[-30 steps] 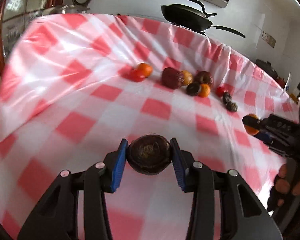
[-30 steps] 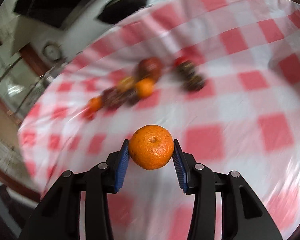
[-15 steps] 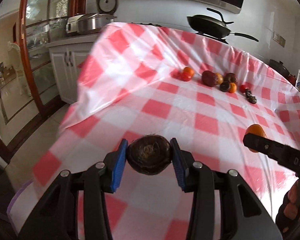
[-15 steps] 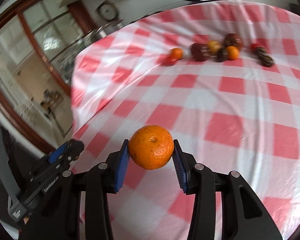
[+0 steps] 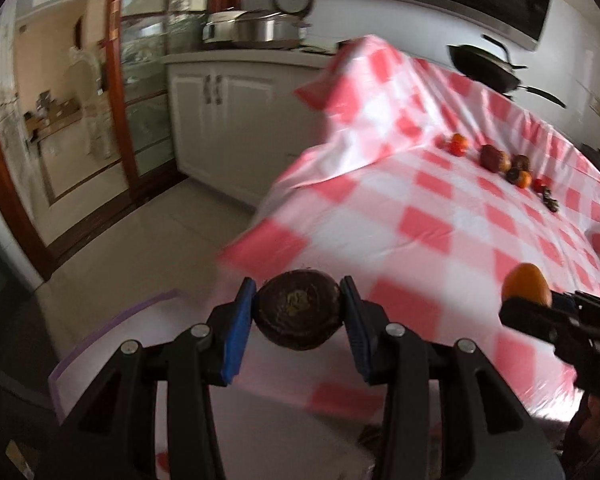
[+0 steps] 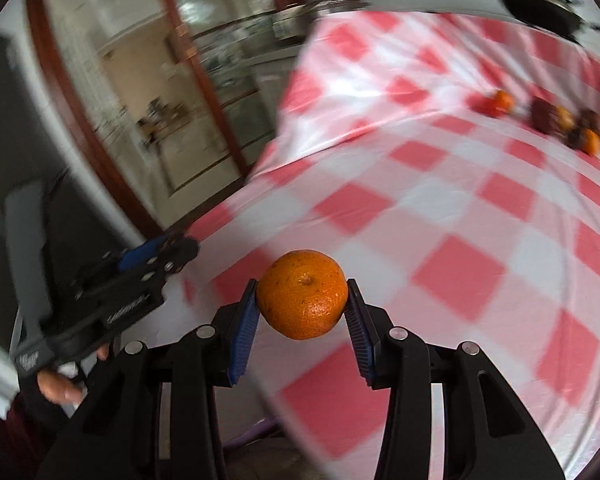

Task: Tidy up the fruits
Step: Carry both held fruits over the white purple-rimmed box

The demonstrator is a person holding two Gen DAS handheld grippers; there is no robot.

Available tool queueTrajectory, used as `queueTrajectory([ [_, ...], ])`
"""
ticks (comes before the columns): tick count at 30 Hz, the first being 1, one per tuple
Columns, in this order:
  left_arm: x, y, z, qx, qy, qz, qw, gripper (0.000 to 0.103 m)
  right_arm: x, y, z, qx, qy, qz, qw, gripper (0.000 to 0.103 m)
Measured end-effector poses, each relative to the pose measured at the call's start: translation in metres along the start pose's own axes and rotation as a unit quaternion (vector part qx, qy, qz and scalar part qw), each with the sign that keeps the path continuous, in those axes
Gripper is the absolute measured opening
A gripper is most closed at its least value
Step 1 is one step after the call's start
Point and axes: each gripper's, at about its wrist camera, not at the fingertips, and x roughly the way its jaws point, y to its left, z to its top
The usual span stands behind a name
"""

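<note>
left tongs (image 5: 300, 312) clenched on a dark brown fruit (image 5: 299, 309), right tongs (image 6: 302, 306) clenched on an orange (image 6: 302, 294), both over the near edge of the checkered counter (image 5: 440, 216), fruit row (image 5: 504, 164) at its far side

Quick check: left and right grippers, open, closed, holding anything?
Left gripper: closed on a dark brown round fruit.
Right gripper: closed on an orange.
</note>
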Motion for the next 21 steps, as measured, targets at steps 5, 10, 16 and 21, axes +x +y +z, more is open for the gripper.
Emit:
queueTrajectory([
  [5,-0.004,0.050,-0.026,-0.037,0.024,0.027,0.9987,0.044,0.016,0.066,-0.024,-0.114,0.032,0.051,0.992,0.043],
  [10,0.013,0.089,-0.054,-0.057,0.074,0.061,0.9938,0.044,0.050,0.114,-0.060,-0.209,0.097,0.077,0.970,0.043],
  [16,0.054,0.114,-0.089,-0.063,0.153,0.099,0.9812,0.044,0.108,0.139,-0.101,-0.272,0.214,0.066,0.936,0.043],
  [21,0.092,0.134,-0.114,-0.090,0.233,0.111,0.9619,0.044,0.155,0.143,-0.119,-0.291,0.292,0.032,0.910,0.043],
])
